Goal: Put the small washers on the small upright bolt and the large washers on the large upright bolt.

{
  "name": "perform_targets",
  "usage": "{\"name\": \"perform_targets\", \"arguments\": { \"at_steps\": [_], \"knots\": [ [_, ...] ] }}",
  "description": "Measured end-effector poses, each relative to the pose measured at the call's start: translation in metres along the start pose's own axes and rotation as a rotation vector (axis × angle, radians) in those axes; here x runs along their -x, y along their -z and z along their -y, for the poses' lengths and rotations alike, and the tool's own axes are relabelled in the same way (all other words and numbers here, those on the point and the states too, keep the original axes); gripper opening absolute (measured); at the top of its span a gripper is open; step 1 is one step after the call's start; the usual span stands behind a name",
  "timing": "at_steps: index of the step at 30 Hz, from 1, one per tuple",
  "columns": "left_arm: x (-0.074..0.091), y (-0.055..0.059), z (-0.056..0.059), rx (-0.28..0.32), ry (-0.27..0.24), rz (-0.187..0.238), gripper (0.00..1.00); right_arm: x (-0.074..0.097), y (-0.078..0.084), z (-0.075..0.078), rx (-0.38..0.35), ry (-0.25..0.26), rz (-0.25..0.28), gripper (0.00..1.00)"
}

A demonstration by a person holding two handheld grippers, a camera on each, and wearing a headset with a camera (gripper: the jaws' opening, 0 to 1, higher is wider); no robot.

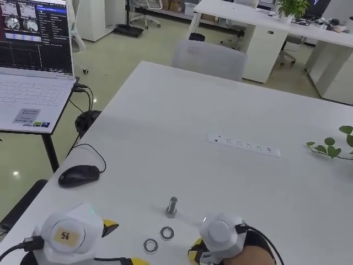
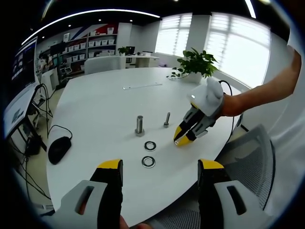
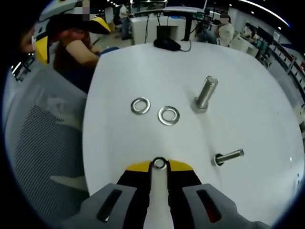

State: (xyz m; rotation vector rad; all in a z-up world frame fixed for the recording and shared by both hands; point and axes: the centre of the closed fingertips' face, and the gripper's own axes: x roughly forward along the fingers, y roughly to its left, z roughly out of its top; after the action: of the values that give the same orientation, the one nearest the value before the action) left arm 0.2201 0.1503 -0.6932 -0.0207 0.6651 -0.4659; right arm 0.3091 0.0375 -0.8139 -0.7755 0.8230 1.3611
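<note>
Standing on the white table [image 1: 182,121] are a large upright bolt [image 1: 171,206] [image 2: 139,125] [image 3: 206,93] and a small upright bolt [image 2: 167,119] [image 3: 228,156]. Two large washers [image 1: 167,233] [image 1: 150,245] lie flat in front of the large bolt, seen also as washers [image 3: 169,115] [image 3: 140,105] in the right gripper view. My right gripper [image 3: 159,166] [image 2: 178,140] [image 1: 197,251] is shut on a small washer [image 3: 159,164], held low near the table's front edge, short of both bolts. My left gripper [image 2: 160,167] [image 1: 122,243] stands open with nothing in it, just left of the washers.
A black mouse [image 1: 79,175] with its cable lies at the table's left edge. A laptop [image 1: 33,66] sits on a side stand further left. A power strip [image 1: 242,145] and a trailing plant [image 1: 333,146] lie farther back. A grey chair [image 1: 209,58] stands behind the table.
</note>
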Motion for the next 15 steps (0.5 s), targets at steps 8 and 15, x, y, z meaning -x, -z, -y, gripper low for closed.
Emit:
{"name": "perform_targets", "arguments": {
  "at_steps": [8, 15],
  "knots": [
    [-0.001, -0.001, 0.000, -0.003, 0.003, -0.001, 0.63, 0.021, 0.006, 0.022, -0.054, 0.073, 0.027, 0.13],
    [0.000, 0.001, 0.000, -0.002, 0.002, -0.004, 0.63, 0.040, 0.007, 0.046, -0.108, 0.135, 0.058, 0.13]
  ]
}}
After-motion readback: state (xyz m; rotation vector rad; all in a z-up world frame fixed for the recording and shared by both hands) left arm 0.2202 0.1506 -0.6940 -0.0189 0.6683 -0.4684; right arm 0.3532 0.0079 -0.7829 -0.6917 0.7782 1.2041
